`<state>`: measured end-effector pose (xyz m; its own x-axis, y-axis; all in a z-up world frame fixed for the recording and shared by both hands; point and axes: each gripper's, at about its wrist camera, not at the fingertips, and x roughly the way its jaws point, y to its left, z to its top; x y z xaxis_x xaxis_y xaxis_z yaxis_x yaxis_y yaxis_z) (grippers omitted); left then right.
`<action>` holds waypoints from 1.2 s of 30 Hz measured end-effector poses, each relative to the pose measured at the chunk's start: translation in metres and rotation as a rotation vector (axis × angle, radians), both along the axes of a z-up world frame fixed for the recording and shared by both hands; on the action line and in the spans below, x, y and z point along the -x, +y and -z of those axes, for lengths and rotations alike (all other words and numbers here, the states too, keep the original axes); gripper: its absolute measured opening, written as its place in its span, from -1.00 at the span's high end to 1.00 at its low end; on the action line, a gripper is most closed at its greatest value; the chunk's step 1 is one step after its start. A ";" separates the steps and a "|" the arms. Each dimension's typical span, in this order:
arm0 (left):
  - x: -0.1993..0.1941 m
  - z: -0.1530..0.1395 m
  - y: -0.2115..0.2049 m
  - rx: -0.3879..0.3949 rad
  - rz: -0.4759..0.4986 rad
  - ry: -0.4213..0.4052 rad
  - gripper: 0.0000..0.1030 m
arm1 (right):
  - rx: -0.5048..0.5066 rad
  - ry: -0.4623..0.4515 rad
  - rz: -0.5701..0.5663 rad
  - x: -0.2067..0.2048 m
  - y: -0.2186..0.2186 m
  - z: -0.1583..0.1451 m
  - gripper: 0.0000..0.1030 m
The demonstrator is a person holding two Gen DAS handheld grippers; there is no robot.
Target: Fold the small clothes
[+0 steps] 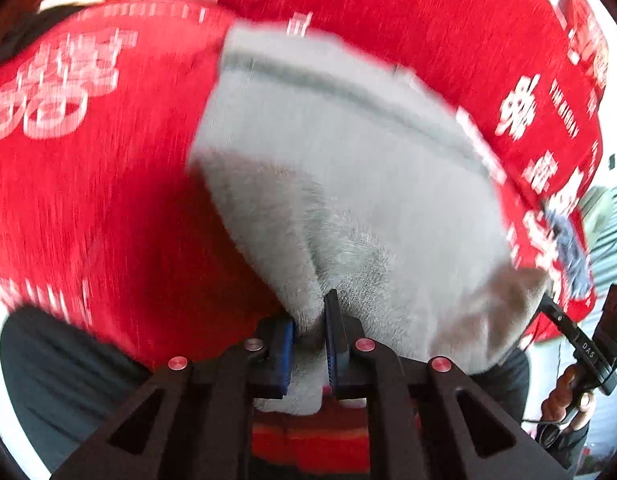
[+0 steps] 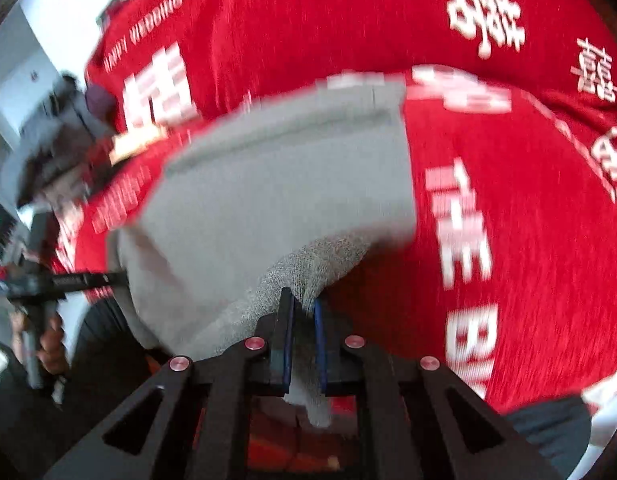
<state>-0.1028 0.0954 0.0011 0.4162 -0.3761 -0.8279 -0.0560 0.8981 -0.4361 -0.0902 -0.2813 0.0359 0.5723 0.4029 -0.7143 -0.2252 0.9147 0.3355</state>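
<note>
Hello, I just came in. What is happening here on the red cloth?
A person is folding a small grey garment with two handheld grippers. The left gripper is shut on one near corner of the garment, and the right gripper is shut on another near corner. The fabric is bunched between the pads, and the rest of the garment drapes away over the red tablecloth with white lettering. Both pictures are blurred. The fold is not yet made.
</note>
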 end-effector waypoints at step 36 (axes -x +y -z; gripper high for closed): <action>-0.058 0.017 0.003 0.055 0.049 0.036 0.41 | -0.082 0.150 -0.052 -0.048 -0.002 0.047 0.38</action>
<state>-0.0453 0.0986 -0.0156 0.3661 -0.4401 -0.8199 -0.0294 0.8752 -0.4829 -0.0423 -0.2832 -0.0107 0.4389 0.4891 -0.7538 -0.2131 0.8716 0.4415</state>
